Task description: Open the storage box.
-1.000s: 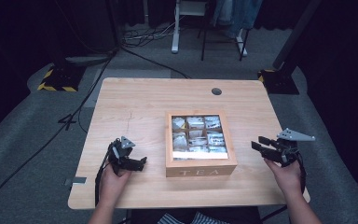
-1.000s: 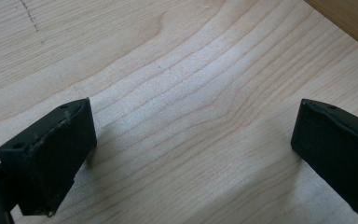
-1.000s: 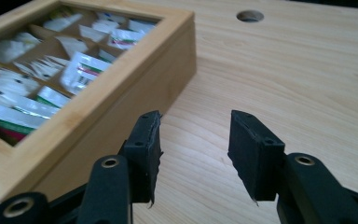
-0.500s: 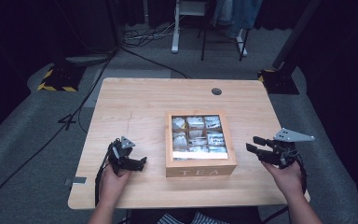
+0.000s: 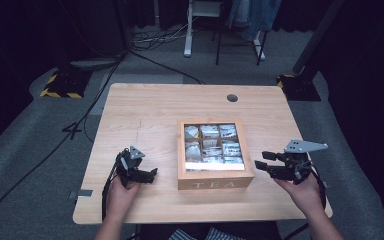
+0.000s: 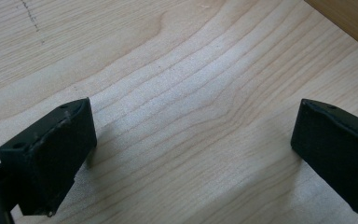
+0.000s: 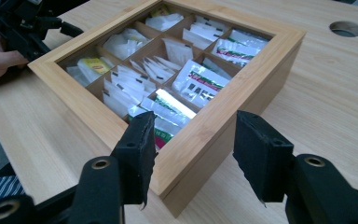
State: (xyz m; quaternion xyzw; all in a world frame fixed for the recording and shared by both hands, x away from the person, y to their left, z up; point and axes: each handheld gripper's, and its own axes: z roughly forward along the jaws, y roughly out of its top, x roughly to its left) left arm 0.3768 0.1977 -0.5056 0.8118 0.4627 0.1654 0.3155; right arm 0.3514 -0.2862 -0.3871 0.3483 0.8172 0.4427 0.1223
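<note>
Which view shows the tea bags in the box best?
The right gripper view: the tea bags sit close, sorted by compartment, labels partly visible. The high view shows them small and blurred from above. The left gripper view catches just a corner of the box.

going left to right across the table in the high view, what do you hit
left gripper → tea box → right gripper

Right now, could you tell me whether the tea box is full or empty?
Full: the tea box has packets in every compartment I can see.
</note>
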